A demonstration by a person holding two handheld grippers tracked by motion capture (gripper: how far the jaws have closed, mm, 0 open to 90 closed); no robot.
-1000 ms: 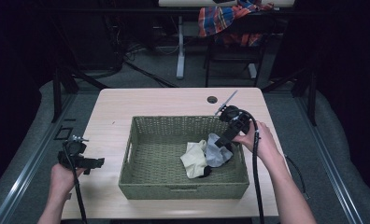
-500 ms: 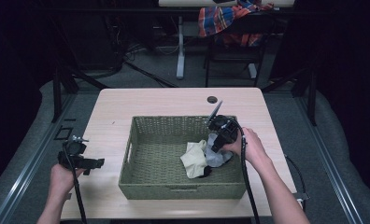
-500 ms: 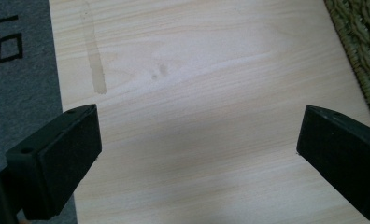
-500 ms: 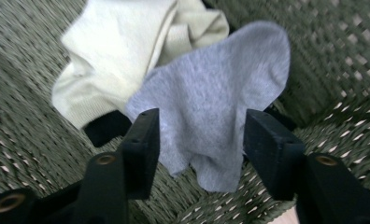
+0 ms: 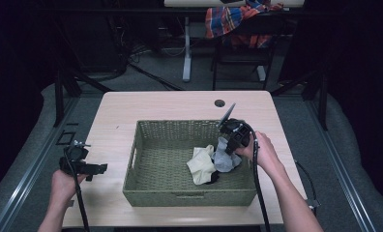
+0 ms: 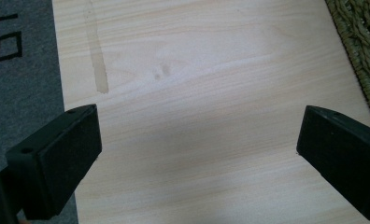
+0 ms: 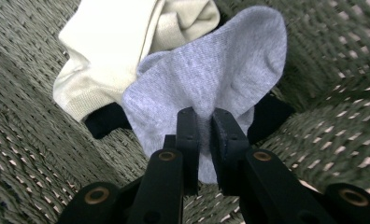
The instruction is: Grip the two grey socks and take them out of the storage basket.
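A green woven basket [image 5: 153, 193] stands in the middle of the wooden table [image 5: 170, 106]. Inside it lie a grey sock [image 5: 224, 159] [image 7: 216, 70], a cream sock [image 5: 200, 165] [image 7: 108, 42] and a black sock [image 7: 103, 122] partly hidden beneath them. My right gripper [image 5: 227, 146] [image 7: 204, 122] reaches down into the basket's right side; its jaws have just been closing and now pinch a fold of the grey sock. My left gripper [image 5: 100, 168] [image 6: 192, 154] hovers over the bare table left of the basket, jaws wide open with nothing between them.
A round hole [image 5: 219, 103] sits near the table's far edge. Behind the table stand a chair with a plaid cloth [image 5: 238, 19] and dark stands. The basket's corner [image 6: 360, 42] lies close to the right of my left gripper.
My right gripper has moved left and down into the basket and its jaws have closed on the grey sock. The left hand has stayed put.
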